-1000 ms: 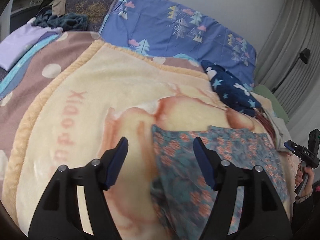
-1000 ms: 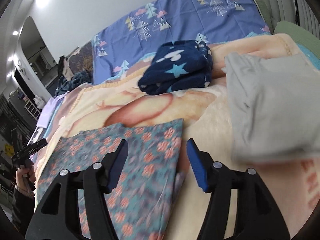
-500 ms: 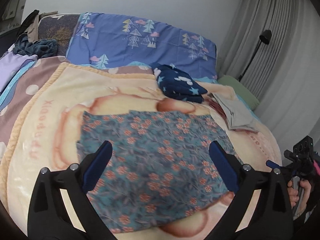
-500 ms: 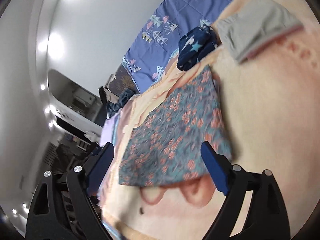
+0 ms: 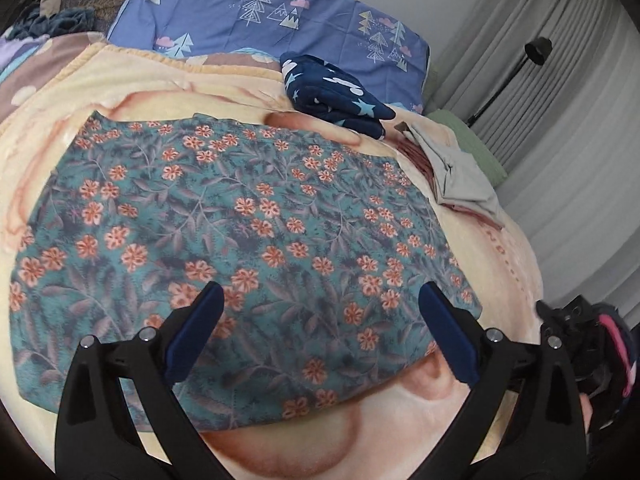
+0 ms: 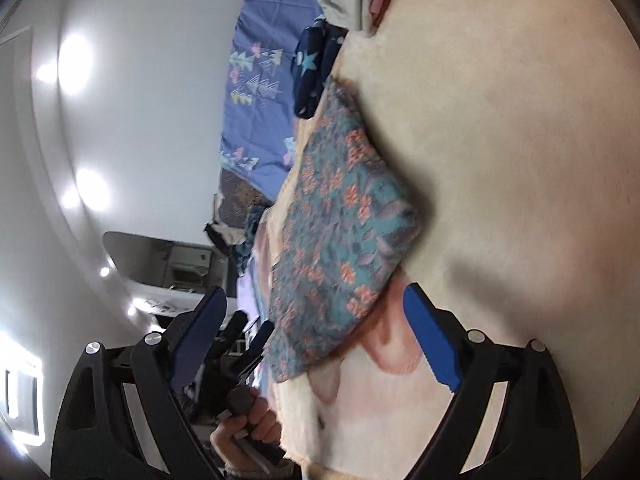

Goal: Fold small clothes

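A teal garment with orange flowers lies spread flat on the cream blanket. My left gripper is open and empty, held above the garment's near edge. In the right wrist view, which is rolled on its side, the same garment lies ahead. My right gripper is open and empty beside its near right corner. The left gripper shows there in a hand.
A folded navy star-print garment lies beyond the floral one. A grey folded garment on a pink one lies at the right. Blue tree-print bedding is at the back. Curtains and a floor lamp stand to the right.
Both grippers opened wider and pulled back from the garment toward the near edge of the bed. The right wrist view has rolled onto its side. The garment lies flat and released.
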### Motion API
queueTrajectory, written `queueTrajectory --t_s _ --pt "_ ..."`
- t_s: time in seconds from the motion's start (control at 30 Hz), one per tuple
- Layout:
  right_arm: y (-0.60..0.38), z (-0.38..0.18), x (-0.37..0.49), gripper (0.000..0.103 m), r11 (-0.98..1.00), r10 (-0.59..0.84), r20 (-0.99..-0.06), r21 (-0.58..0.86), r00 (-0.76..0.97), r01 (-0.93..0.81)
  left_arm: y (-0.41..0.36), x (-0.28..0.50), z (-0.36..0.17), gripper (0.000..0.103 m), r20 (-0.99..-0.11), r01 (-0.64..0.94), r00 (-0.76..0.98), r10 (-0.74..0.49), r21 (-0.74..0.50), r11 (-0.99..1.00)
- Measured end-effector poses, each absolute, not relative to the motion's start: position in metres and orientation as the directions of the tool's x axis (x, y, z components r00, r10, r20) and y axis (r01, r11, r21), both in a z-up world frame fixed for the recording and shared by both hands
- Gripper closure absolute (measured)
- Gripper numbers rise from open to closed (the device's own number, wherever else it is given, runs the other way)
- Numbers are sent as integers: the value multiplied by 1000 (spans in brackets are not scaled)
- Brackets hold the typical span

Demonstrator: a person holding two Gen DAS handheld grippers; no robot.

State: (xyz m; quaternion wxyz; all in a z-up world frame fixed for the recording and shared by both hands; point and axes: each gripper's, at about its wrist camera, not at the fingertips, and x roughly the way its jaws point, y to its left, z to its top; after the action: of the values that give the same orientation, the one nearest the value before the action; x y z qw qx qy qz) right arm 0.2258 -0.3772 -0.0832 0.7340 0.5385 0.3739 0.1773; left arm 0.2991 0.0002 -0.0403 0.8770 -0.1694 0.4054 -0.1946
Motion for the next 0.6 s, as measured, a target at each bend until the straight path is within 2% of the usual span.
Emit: queueTrajectory --t_s 0.17,0.47,0.53,0.57,0.6 --pt "-370 -89 251 13 419 615 -454 881 645 220 -13 312 -34 4 -621 237 587 -519 -481 844" --pt "-358 -97 281 13 455 541 -498 851 678 263 -34 337 -7 4 -585 274 584 -564 -511 814" --pt "-357 -95 283 25 485 523 -496 842 693 237 -42 344 -2 4 -582 280 563 -587 -534 798" --pt "-356 -96 283 52 501 507 -501 833 701 234 -46 348 0 4 -580 286 546 -605 -550 785" --pt "-356 -98 282 69 510 494 -504 828 709 234 -52 351 1 4 -580 294 529 -620 -560 774"
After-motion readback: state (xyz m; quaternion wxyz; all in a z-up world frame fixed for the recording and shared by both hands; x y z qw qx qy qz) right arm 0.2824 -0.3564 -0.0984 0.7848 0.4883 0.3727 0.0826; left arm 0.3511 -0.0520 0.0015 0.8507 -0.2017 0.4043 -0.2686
